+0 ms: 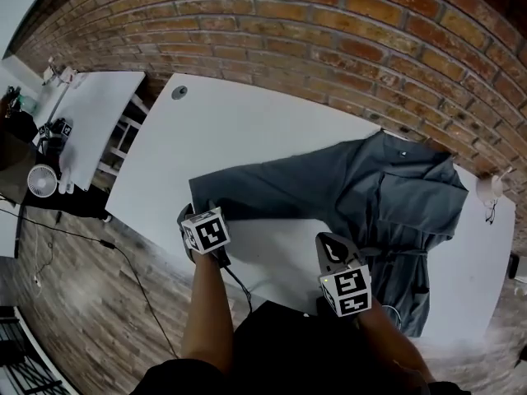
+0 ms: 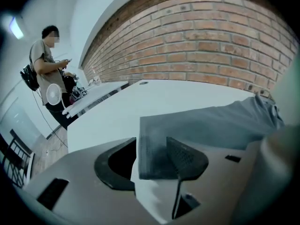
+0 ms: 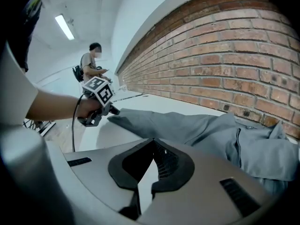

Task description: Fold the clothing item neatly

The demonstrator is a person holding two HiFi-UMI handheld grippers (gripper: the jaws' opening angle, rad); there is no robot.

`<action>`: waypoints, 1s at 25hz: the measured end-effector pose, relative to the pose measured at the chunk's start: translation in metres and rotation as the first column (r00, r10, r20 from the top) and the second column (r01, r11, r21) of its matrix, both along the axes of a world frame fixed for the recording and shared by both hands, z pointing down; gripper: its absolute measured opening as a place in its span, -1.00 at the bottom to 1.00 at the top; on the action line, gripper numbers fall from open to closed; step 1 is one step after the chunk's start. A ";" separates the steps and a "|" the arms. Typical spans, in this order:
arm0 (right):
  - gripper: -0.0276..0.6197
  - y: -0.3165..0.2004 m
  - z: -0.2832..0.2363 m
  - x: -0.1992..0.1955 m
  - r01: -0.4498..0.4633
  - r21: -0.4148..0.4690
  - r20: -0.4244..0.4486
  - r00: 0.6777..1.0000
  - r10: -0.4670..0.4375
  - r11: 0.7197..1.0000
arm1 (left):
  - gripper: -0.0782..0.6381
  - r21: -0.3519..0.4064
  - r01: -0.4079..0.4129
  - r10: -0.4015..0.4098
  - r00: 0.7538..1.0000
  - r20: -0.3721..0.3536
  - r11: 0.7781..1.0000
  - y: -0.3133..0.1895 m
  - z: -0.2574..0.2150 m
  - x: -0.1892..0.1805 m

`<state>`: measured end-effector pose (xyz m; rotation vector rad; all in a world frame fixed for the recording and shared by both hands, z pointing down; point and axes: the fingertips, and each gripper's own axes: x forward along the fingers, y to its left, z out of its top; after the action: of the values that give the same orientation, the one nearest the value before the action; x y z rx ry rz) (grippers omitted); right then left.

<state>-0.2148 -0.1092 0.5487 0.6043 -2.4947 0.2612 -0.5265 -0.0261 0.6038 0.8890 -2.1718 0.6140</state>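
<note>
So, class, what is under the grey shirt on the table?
Only the white table shows around the grey shirt; anything beneath the cloth is covered and cannot be seen.

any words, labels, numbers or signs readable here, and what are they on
No readable text anywhere.
Left cube and right cube: black-and-white square patterns only, no letters or digits.
Grey shirt: a dark spot at the collar, too small to read.
Side table: the items on it are too small to read.

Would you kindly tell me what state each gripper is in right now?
Left gripper: open, sleeve end between its fingers, not gripped.
Right gripper: closed, empty.
</note>
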 end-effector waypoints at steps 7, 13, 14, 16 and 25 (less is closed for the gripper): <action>-0.91 -0.003 -0.009 -0.001 -0.021 0.003 -0.003 1.000 0.021 1.000 | -0.23 0.014 0.061 -0.059 0.992 -0.113 0.998 0.011 0.023 -0.018; -0.91 -0.002 -0.026 -0.006 -0.031 -0.049 0.067 0.997 0.034 0.998 | -0.72 -0.009 0.036 -0.038 0.970 -0.240 0.999 0.012 0.032 -0.020; -0.91 -0.001 -0.028 -0.005 -0.033 -0.054 0.076 0.996 0.037 0.998 | -0.74 -0.038 0.020 -0.028 0.972 -0.232 0.999 0.013 0.033 -0.019; -0.91 0.001 -0.033 -0.001 -0.038 -0.054 0.090 0.995 0.042 0.998 | -0.74 -0.050 0.003 -0.014 0.973 -0.232 0.999 0.012 0.030 -0.013; -0.91 -0.007 -0.039 0.068 -0.142 -0.061 0.079 0.986 0.147 0.988 | -0.75 0.160 -0.167 0.181 0.980 -0.082 0.973 -0.061 -0.063 0.041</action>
<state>-0.1470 -0.1158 0.5097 0.7674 -2.5167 0.4164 -0.4860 -0.0870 0.5413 1.1765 -2.0892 0.4823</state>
